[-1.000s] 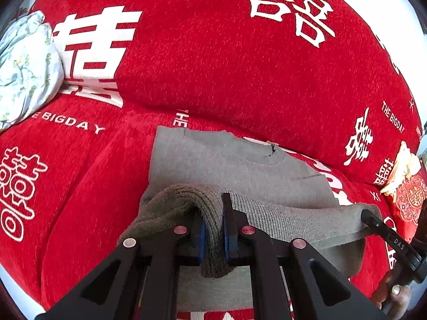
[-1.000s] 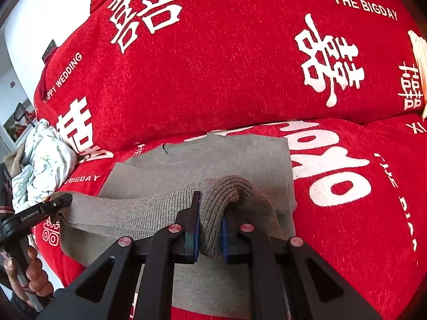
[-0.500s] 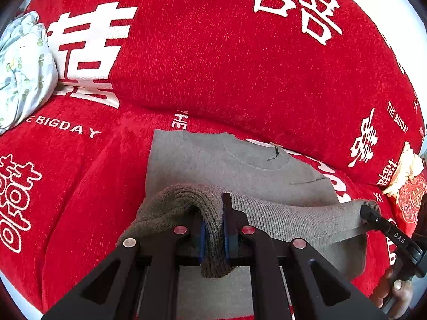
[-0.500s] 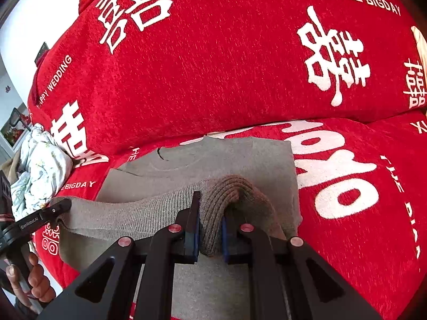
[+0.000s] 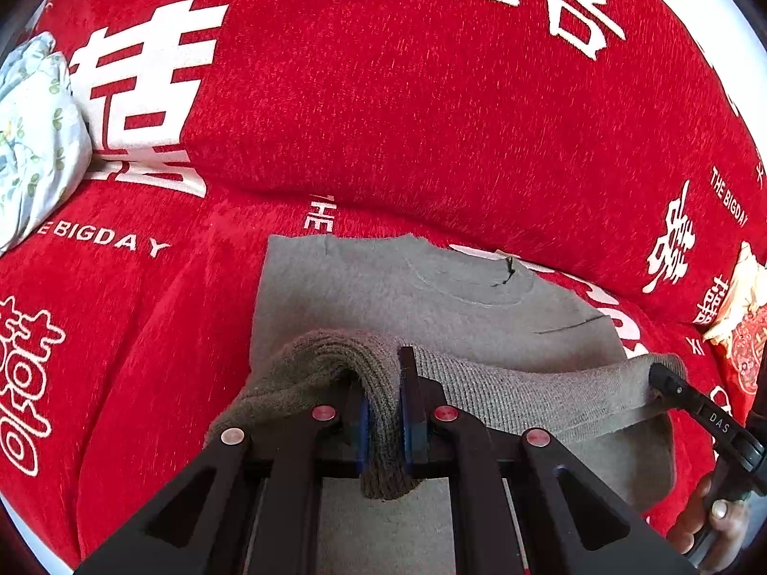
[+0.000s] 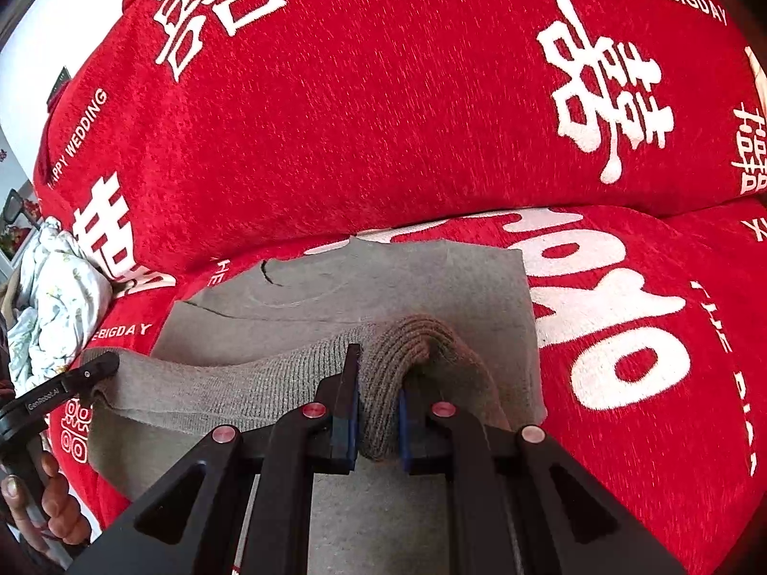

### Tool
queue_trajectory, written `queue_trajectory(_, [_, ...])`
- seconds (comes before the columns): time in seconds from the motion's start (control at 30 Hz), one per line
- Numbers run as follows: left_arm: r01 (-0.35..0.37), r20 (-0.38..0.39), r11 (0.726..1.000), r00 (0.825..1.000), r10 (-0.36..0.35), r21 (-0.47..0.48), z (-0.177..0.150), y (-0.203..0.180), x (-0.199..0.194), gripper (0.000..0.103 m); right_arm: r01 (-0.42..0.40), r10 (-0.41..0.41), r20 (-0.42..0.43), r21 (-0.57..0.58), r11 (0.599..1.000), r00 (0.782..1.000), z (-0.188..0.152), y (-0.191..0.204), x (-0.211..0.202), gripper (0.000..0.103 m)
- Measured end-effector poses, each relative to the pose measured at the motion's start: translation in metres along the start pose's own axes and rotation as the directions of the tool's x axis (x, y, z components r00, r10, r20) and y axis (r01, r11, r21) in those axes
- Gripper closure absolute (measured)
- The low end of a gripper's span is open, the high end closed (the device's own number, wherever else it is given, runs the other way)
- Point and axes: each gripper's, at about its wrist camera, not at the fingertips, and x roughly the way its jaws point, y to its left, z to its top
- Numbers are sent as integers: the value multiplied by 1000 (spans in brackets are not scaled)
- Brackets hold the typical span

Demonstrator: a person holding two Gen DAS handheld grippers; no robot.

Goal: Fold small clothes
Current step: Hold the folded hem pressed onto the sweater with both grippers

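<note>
**Both claws clamped on the ribbed hem of a grey sweater**

A grey knit sweater (image 5: 383,297) lies flat on a red sofa cover (image 5: 407,120) printed with white double-happiness characters and the words "THE BIGDAY". Its neckline points toward the sofa's backrest, and the far part of the garment rests on the seat.

The left claw (image 5: 383,412) is closed on a bunched piece of the ribbed hem (image 5: 527,397), with the knit squeezed between its blue pads and hanging out below them. The right claw (image 6: 378,407) is likewise pinched shut on the opposite corner of the same hem. The hem is lifted off the seat and stretched between the two claws as a raised band above the body of the sweater.

In the left wrist view the right claw appears at the right edge, gripped by a hand (image 5: 714,522). In the right wrist view the left claw shows at the left edge, also held by a hand (image 6: 43,503).

A pale floral-print cloth (image 5: 33,134) is bundled at the sofa's left end, well apart from the sweater. A cream and red embroidered item (image 5: 743,316) lies at the right end.
</note>
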Motion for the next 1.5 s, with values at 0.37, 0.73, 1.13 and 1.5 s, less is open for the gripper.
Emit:
queue_trajectory(0.37, [-24,-13,999,1000,25,21,8,-5,13,92,11,-11,-13,-14,1000,1000,6,-2,13,90])
queue_trajectory(0.73, [-28,-8,999,1000,28,33,23,-11,15,92,12,-12,3,-14,1000,1000,20,-2,13,90])
queue_trajectory(1.13, [-45,-34,998,998,46,34,42,-11,37,92,28,-27,5,-32,999,1000,42,2,27,90])
queue_trajectory(1.5, [-46,-94,999,994,48,29,37,-6,73,92,50,-51,-59,-14,999,997,41,-5,66,90])
